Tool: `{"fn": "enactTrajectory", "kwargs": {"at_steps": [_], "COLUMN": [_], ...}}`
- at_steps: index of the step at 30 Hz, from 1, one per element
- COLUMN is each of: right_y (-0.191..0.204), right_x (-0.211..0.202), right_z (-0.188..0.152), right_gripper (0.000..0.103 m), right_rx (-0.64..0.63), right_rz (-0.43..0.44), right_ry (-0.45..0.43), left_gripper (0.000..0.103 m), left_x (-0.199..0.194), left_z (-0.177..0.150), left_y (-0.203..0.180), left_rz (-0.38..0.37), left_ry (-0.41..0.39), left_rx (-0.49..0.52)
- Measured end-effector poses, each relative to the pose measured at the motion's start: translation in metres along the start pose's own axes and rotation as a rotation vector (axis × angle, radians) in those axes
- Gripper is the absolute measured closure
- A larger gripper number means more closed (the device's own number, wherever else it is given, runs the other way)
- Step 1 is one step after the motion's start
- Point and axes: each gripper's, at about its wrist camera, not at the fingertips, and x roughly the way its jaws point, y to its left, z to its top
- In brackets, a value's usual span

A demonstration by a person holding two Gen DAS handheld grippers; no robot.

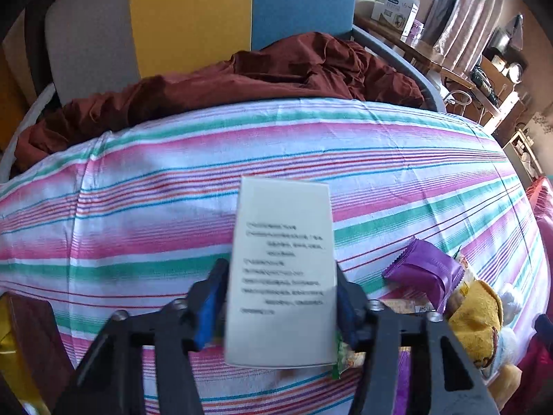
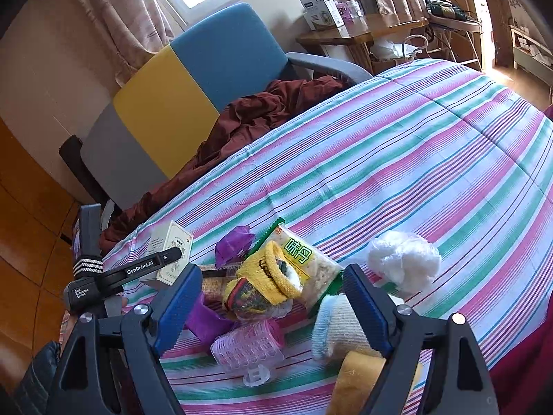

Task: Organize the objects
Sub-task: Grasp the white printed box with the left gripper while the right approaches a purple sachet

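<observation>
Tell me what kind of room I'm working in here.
Most likely a lived-in bedroom. The work surface is a bed under a pink, green and white striped sheet, a rumpled maroon blanket lies at its far edge, and pinkish curtains hang by a bright window beside a cluttered wooden side table.

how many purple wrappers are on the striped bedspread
2. One purple wrapper lies beyond the yellow knit piece, near the white box; another purple wrapper sits left of the pink hair roller. More may hide under the pile.
</observation>
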Motion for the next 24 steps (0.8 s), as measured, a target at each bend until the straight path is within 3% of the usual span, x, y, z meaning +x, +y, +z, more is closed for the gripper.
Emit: {"fn": "enactTrajectory", "kwargs": {"at_steps": [6,10,16,24], "right_y": [0.014,0.042,0.080,0.107], "right_x": [0.000,0.002,0.018,0.047], "right_z": [-0.003,-0.011,-0.036,-0.060], "right_gripper": [0.019,0.031,0.039,0.043], "right_rx": [-0.069,-0.207,-0.411,-0.585], "right_rz": [0.038,0.083,0.112,0.045], "right_ry": [0.003,0.024,0.113,0.226], "left_gripper": [0.052,0.052,0.052,0.052], "left_x": [-0.020,-0.044,-0.085,-0.133], "left_z": [-0.028,-0.049,-0.075,-0.109], "left_y": [0.014,0.021,0.027,0.047], "left_rz": [-0.032,-0.029,-0.022,-0.029], "left_ry": [-0.037,-0.080,-0.150,-0.236], "left_rx": [-0.036,-0.029,-0.005,-0.032]}}
